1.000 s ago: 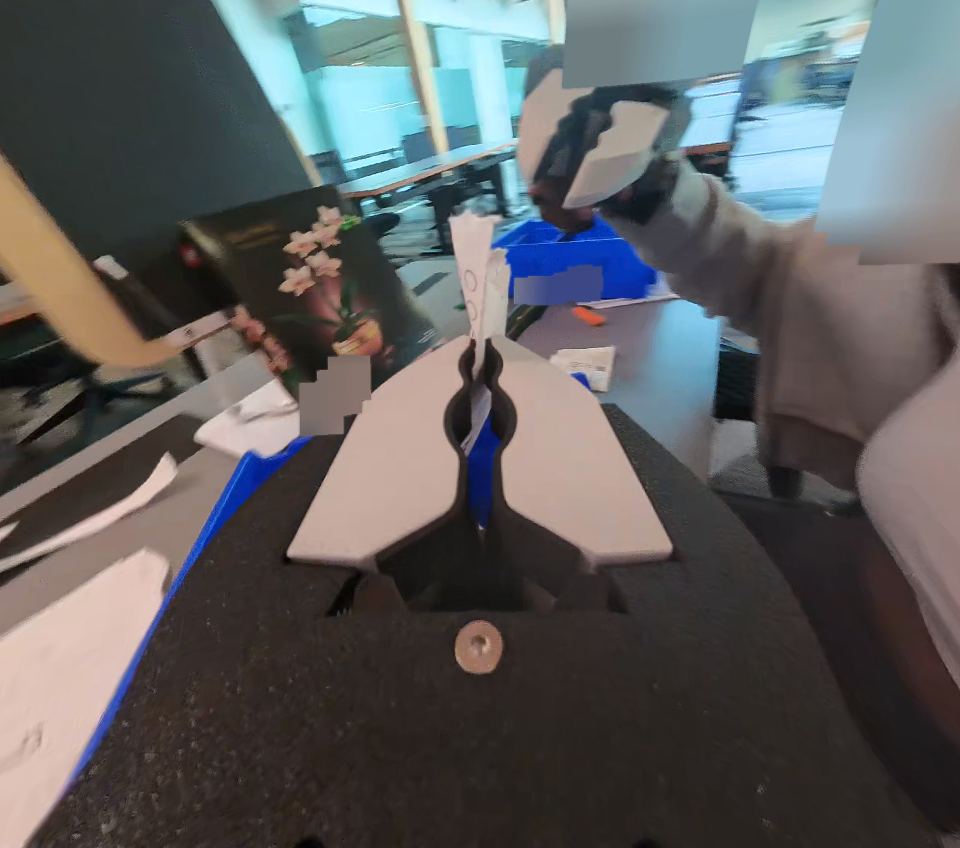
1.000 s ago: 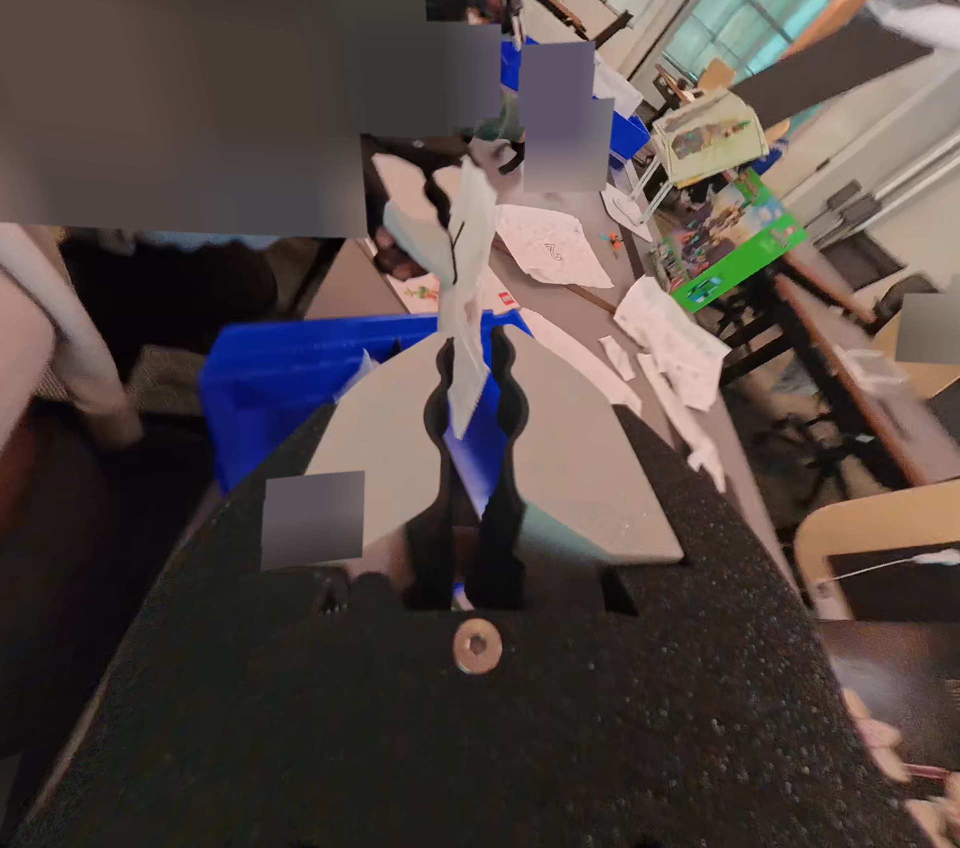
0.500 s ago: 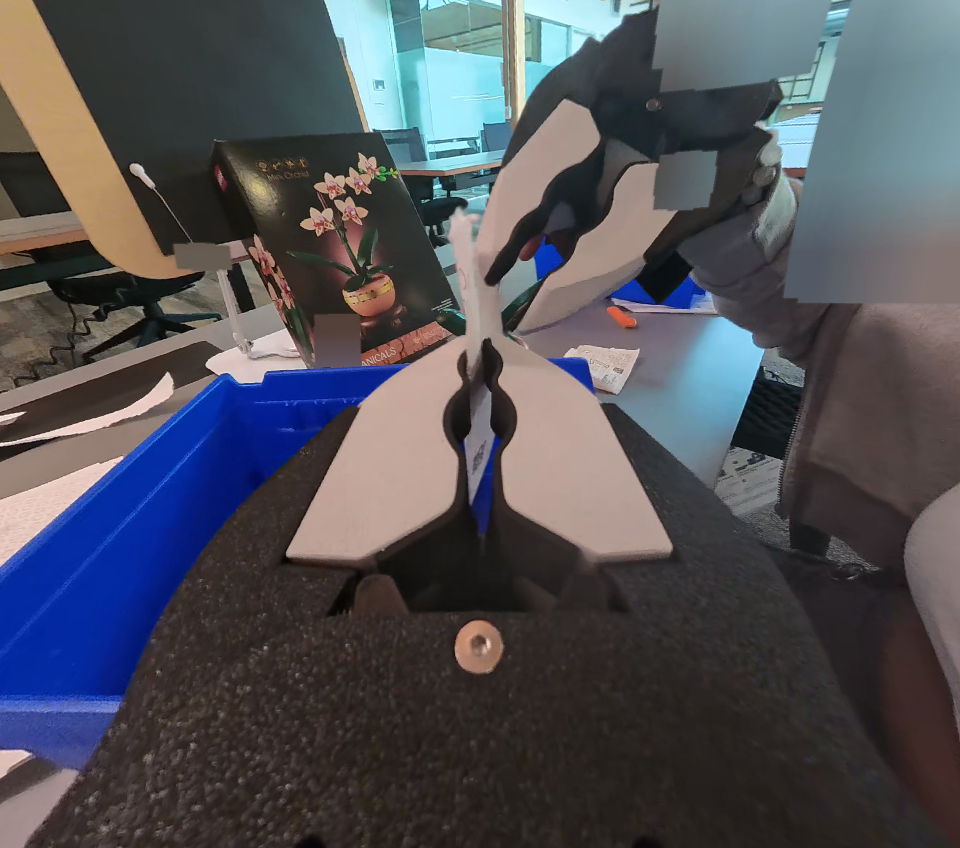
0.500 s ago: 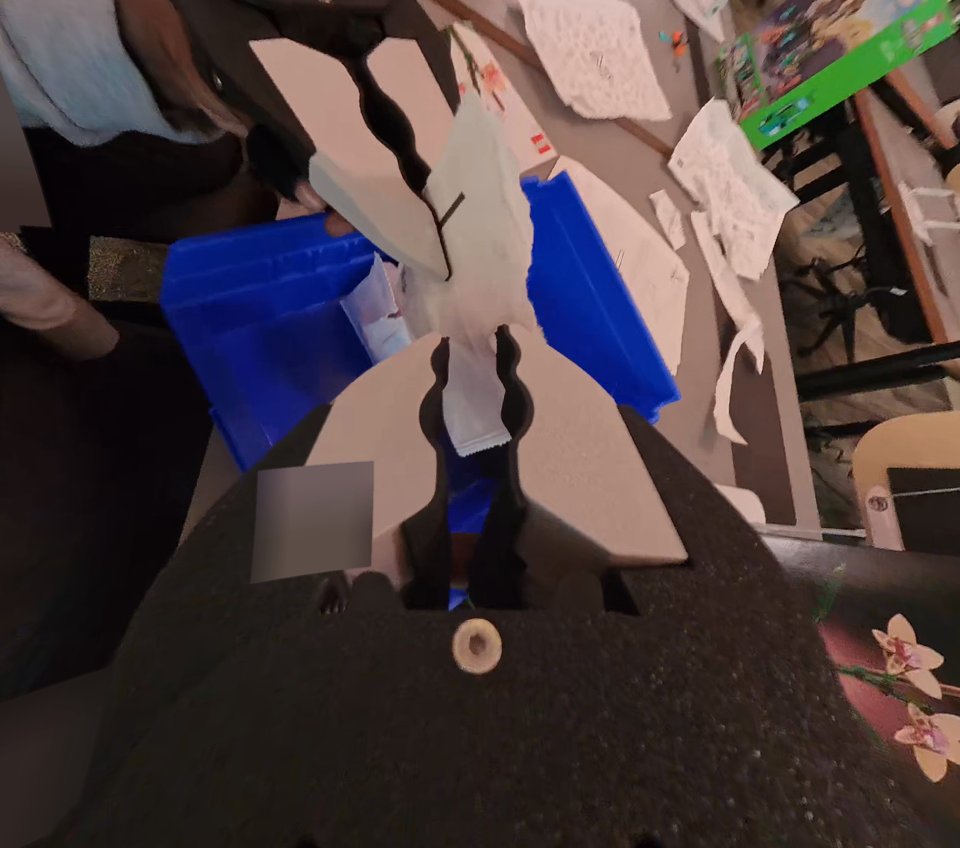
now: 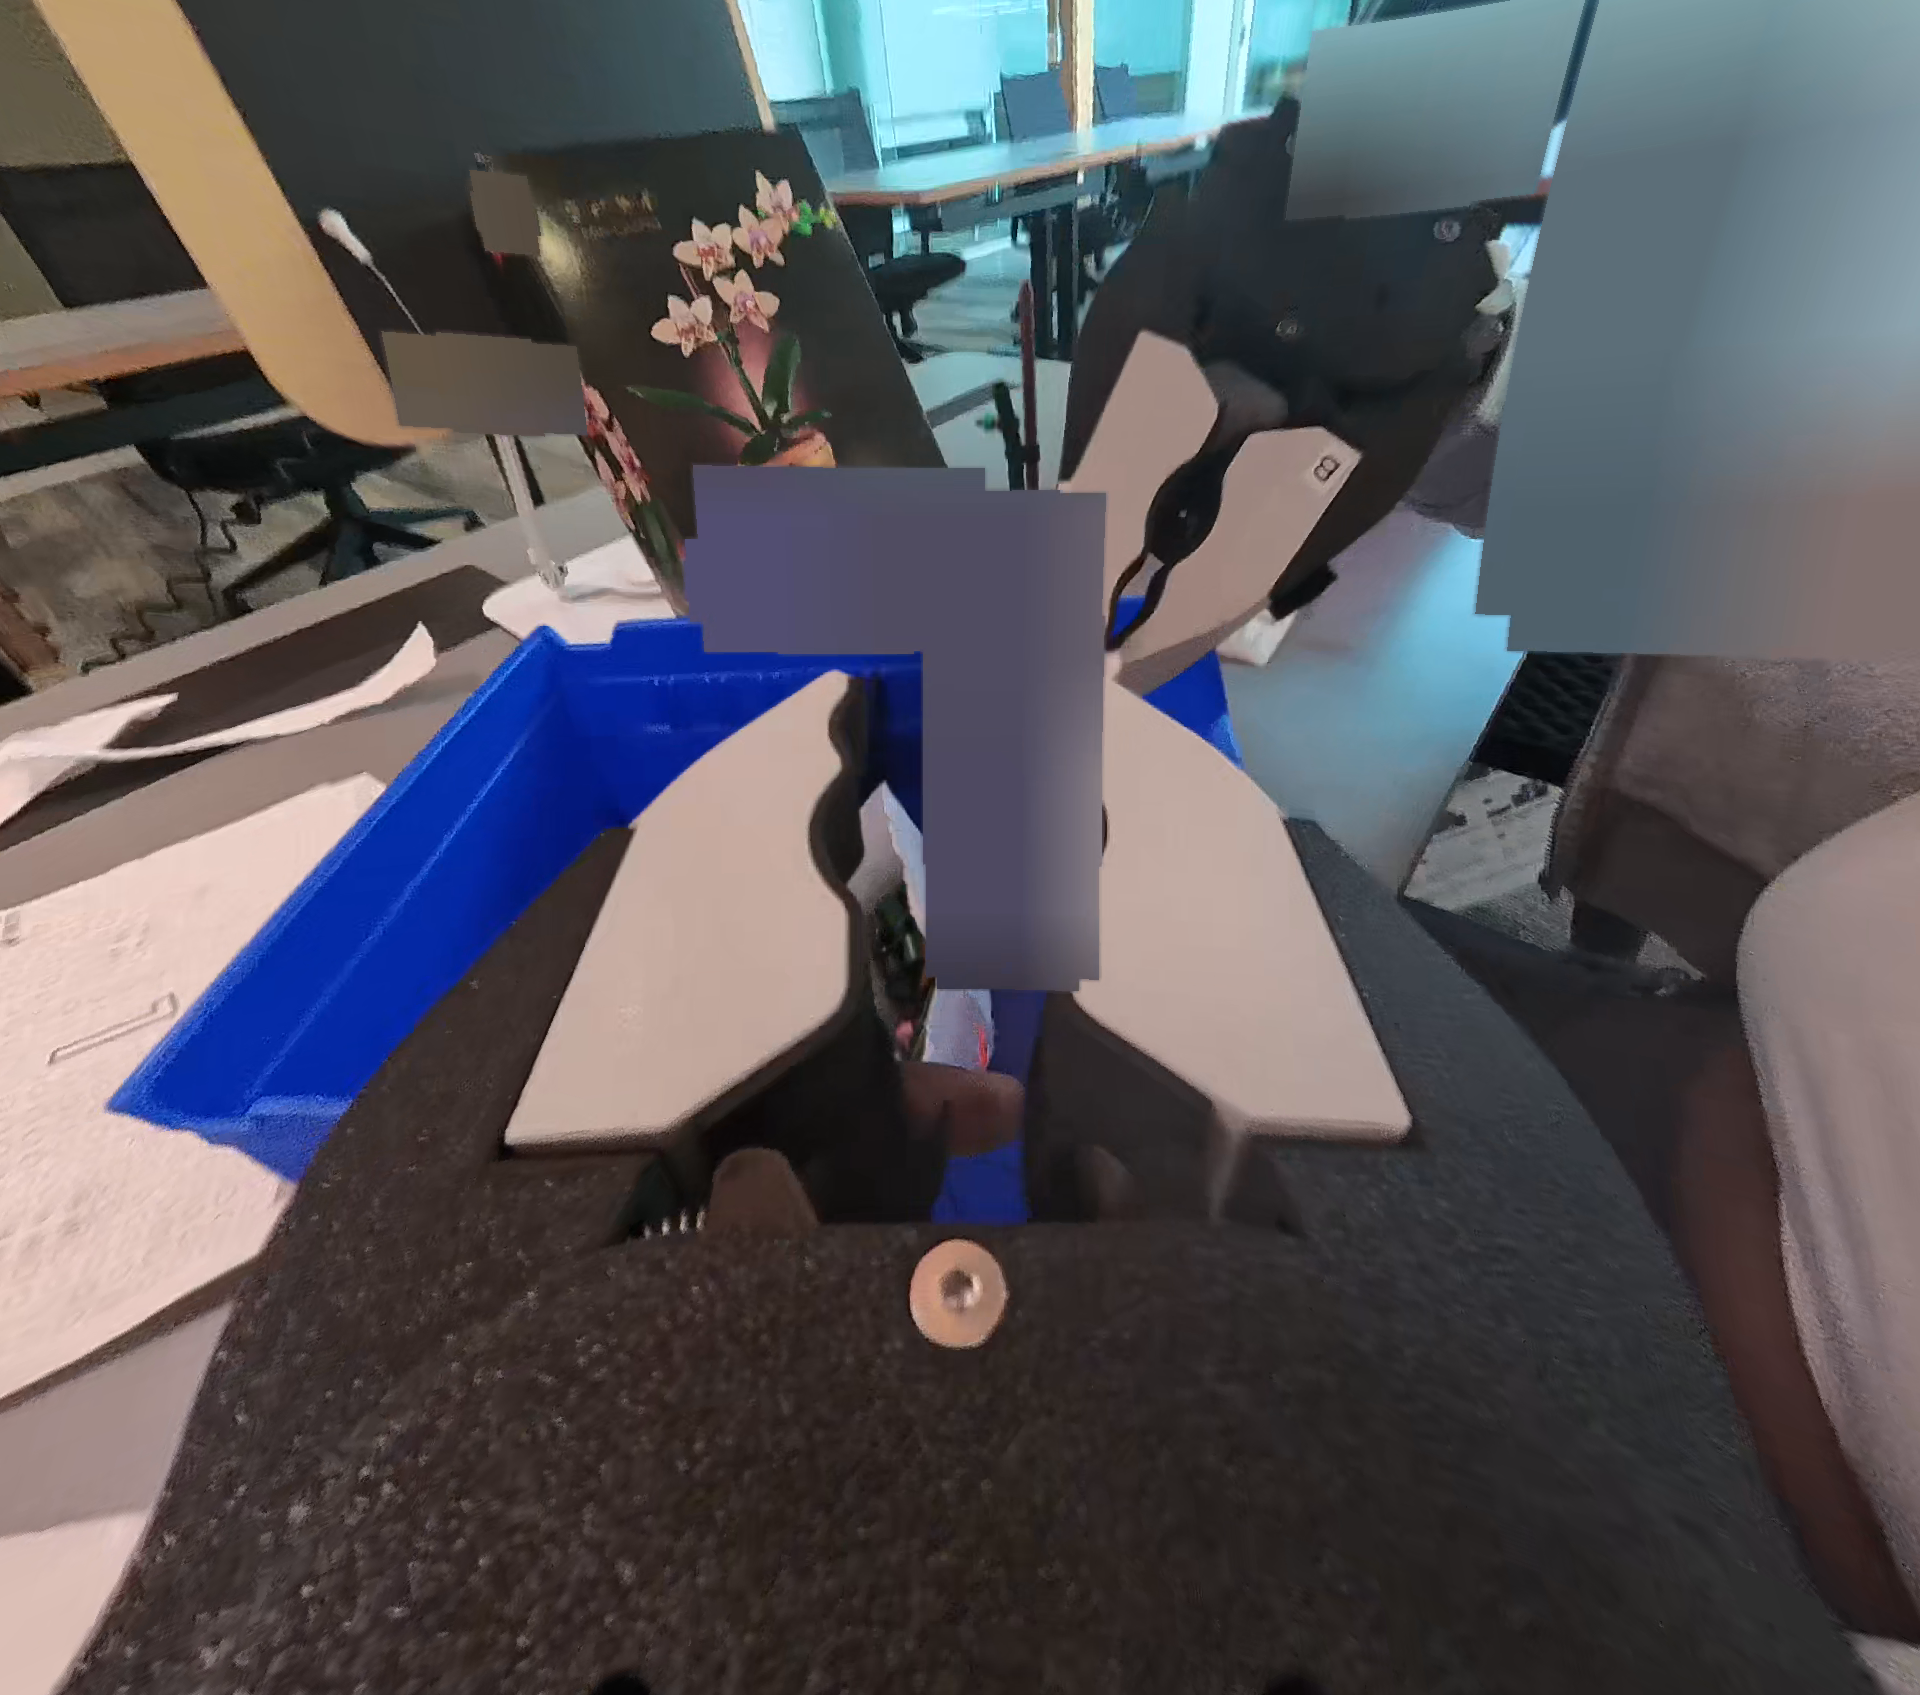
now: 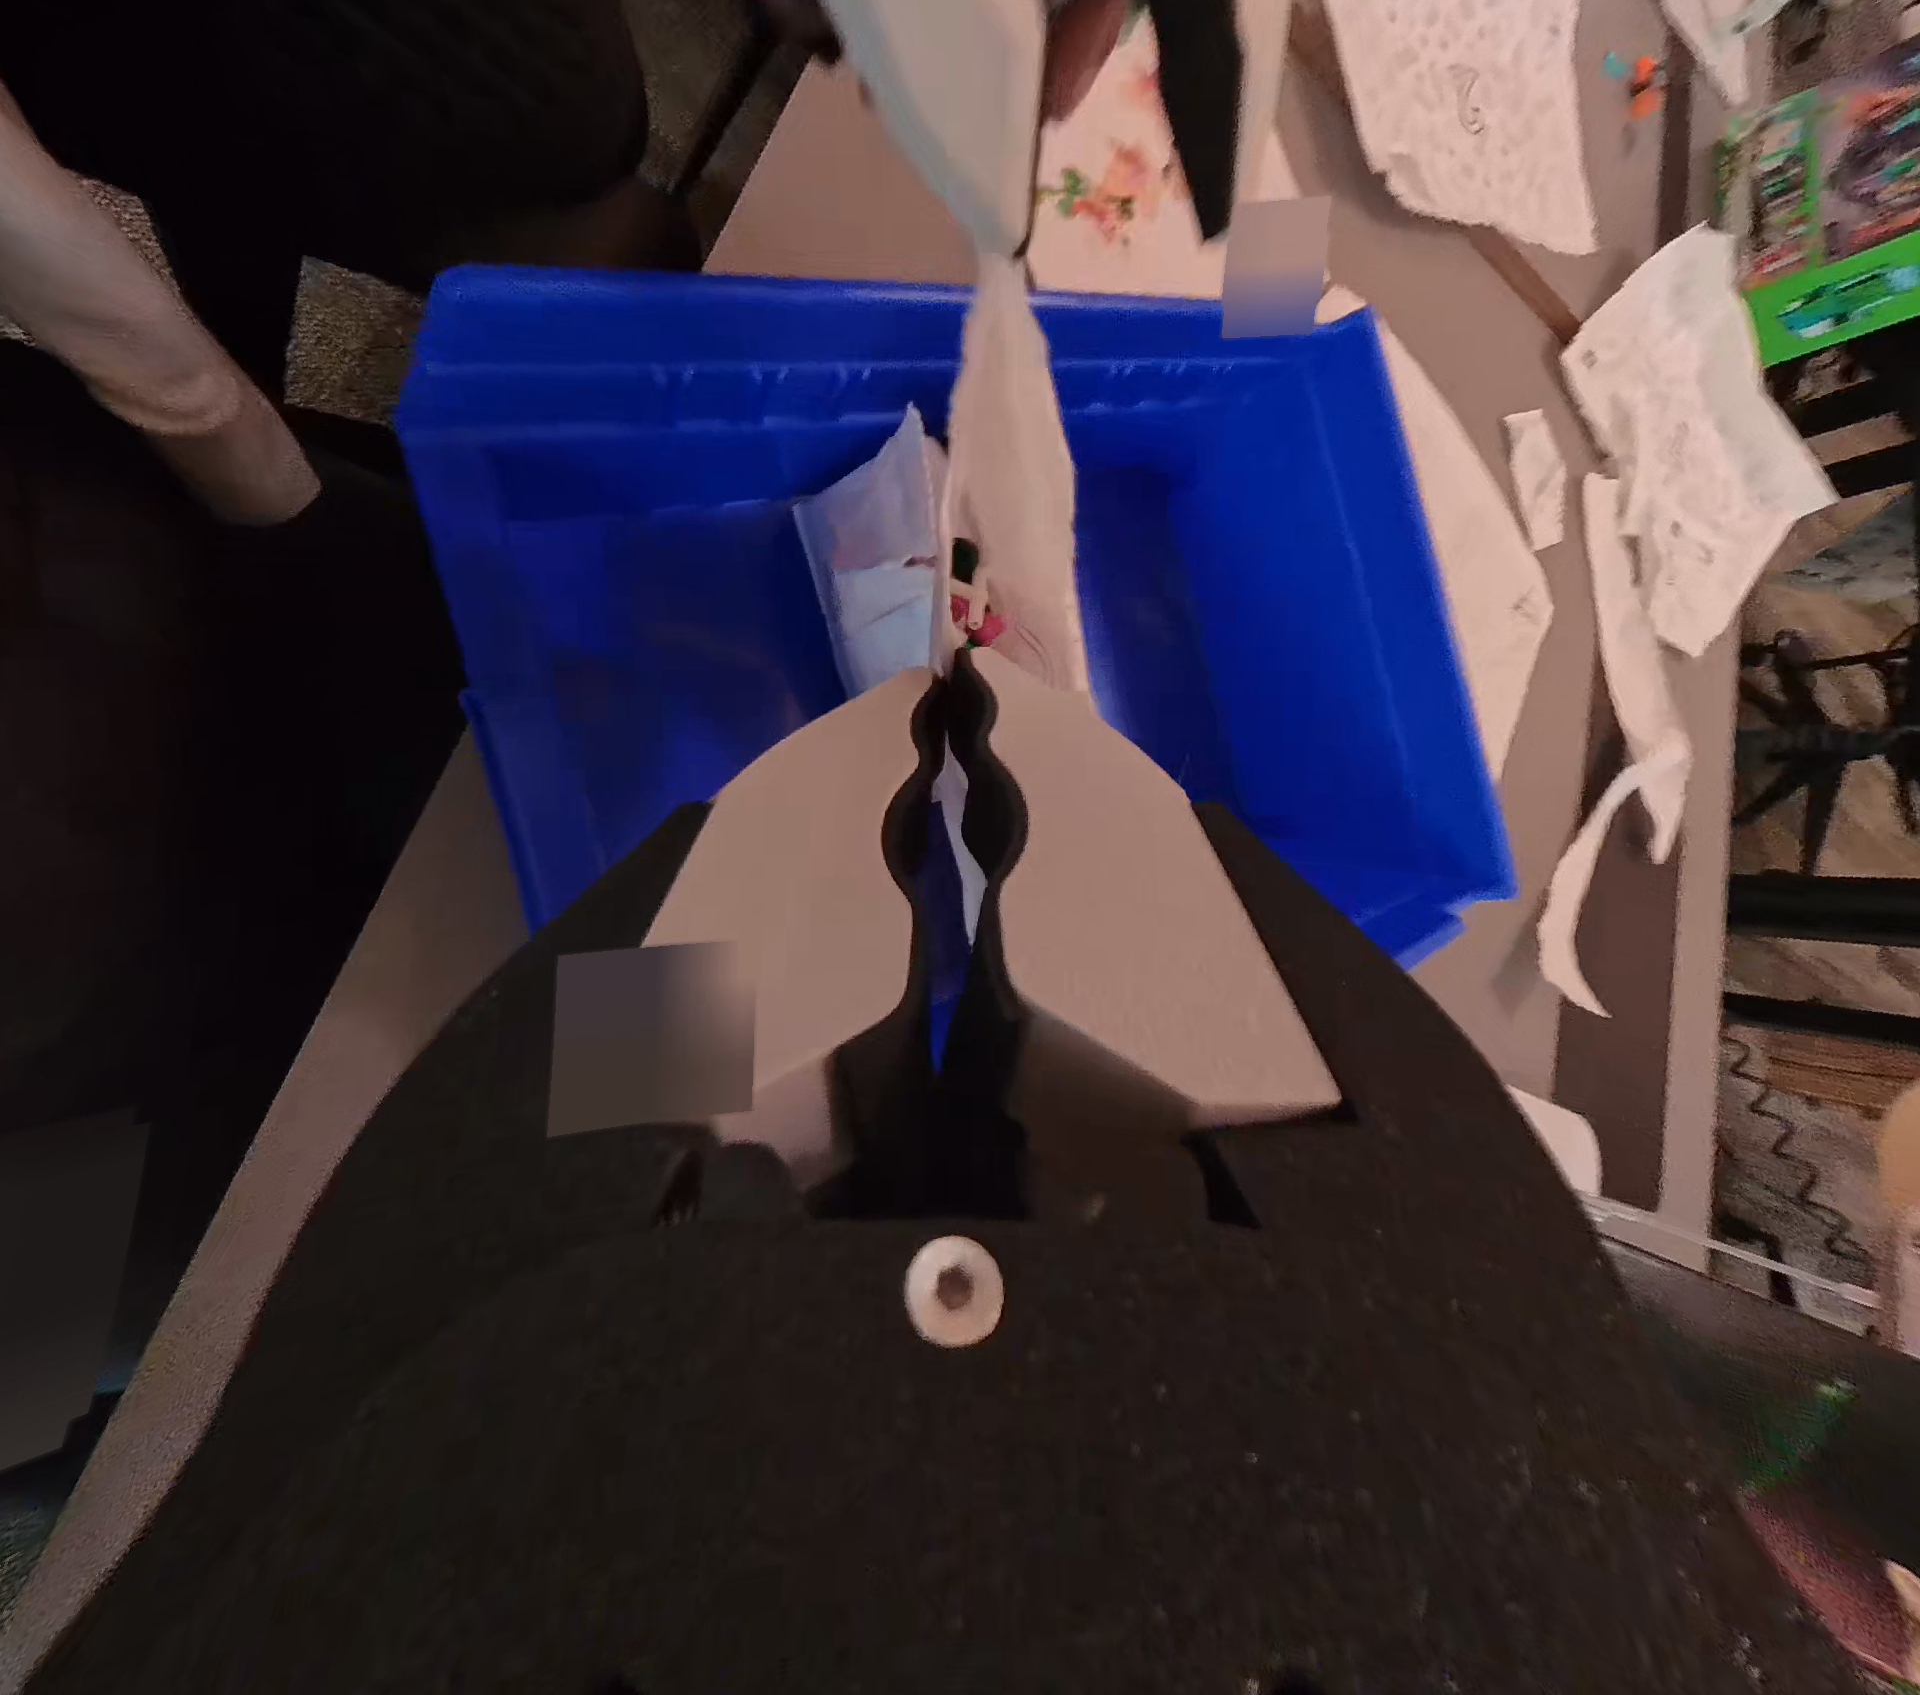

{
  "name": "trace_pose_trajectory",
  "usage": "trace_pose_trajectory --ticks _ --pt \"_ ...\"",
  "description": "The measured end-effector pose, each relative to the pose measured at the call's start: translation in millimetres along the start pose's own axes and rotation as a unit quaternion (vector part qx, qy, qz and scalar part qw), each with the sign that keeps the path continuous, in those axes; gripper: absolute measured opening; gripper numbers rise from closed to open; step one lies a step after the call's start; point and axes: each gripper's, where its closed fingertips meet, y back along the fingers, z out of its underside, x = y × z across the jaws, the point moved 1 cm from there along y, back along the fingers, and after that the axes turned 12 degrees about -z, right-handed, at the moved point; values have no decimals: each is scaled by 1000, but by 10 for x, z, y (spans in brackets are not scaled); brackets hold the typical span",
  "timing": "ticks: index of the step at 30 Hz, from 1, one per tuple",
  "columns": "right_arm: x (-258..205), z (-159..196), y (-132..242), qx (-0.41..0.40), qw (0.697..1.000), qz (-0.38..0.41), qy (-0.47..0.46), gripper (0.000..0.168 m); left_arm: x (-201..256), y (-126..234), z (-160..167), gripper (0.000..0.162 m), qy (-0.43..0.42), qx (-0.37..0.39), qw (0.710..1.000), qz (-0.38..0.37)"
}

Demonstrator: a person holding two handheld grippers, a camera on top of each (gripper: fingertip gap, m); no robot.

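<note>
Since half a second ago: left gripper (image 5: 977, 772) has spread its fingers over the blue bin (image 6: 1330, 606); right gripper (image 6: 951, 689) has clamped onto the white paper bag (image 6: 1013, 450).

Bin, frame centre in both views, on a grey table (image 6: 894, 222): holds crumpled white paper (image 6: 883, 544) and small pink and dark pieces (image 6: 971, 606). Left gripper: released; a blurred patch hides the gap between its fingers. Right gripper: clenched on the bag's lower end, which stretches upward above the bin. Torn paper sheets (image 6: 1455, 66) at upper right; orchid box (image 5: 727, 336) behind the bin.
</note>
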Motion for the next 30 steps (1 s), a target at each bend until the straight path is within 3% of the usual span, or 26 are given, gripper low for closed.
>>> trace_pose_trajectory --ticks 5,10,16,19,26,30 --pt "-94 97 -228 1 1000 -25 -17 0 84 -135 93 35 -80 -98 992 -6" --pt "-183 8 -196 9 1000 -27 0 0 238 -296 292 36 -188 -205 960 15" --pt "-363 -200 -106 23 996 -9 83 0 337 -235 304 8 -248 -260 932 53" --pt "-483 -289 -104 25 991 2 133 0 347 -238 318 3 -291 -273 916 51" --pt "-622 -353 -90 16 983 12 185 0 404 -225 315 0 -288 -281 915 40" --pt "-448 -209 -128 45 994 -21 96 0 365 -186 392 7 -255 -302 917 51"
